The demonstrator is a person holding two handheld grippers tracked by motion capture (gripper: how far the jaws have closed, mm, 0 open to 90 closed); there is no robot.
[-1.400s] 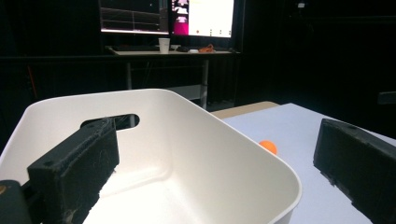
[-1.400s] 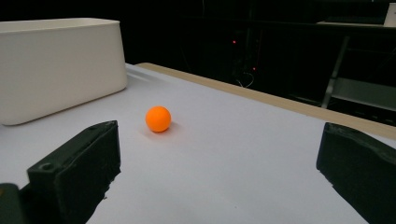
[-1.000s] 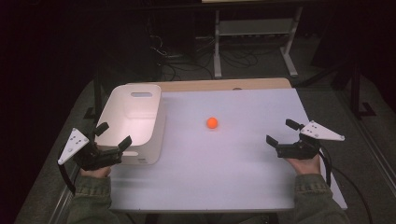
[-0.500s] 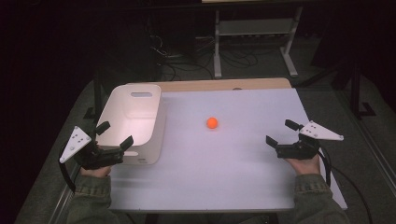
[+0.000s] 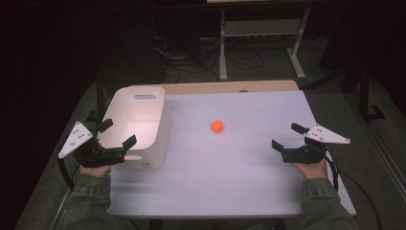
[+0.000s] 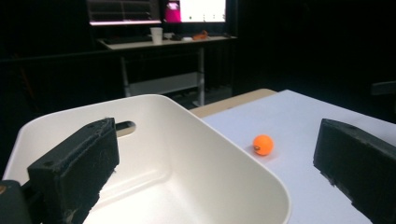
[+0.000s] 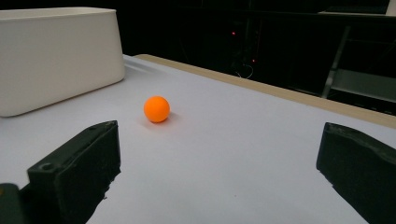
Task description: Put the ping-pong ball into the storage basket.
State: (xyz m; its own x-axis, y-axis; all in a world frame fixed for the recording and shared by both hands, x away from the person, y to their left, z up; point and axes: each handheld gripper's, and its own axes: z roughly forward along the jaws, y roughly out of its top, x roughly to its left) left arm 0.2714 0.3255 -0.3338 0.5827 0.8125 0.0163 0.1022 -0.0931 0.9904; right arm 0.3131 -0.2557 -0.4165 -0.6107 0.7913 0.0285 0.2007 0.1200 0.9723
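Two pairs of jaws stand wide apart and hold nothing: the left gripper (image 5: 117, 134) hangs at the near corner of the white bin (image 5: 153, 103), one jaw over its hollow and the other outside its rim, while the right gripper (image 5: 289, 135) hovers low over the right side of the tabletop (image 5: 249, 177), well apart from anything. Ahead of the right gripper's jaws, the orange ball (image 7: 156, 108) sits on the bare white surface, near the bin but not touching it; from the left gripper view it lies just past the bin's rim. The bin looks empty inside. Judging by this, the work has hardly begun: the ball is not yet grasped or lifted, and carrying it over to the bin is probably what remains.
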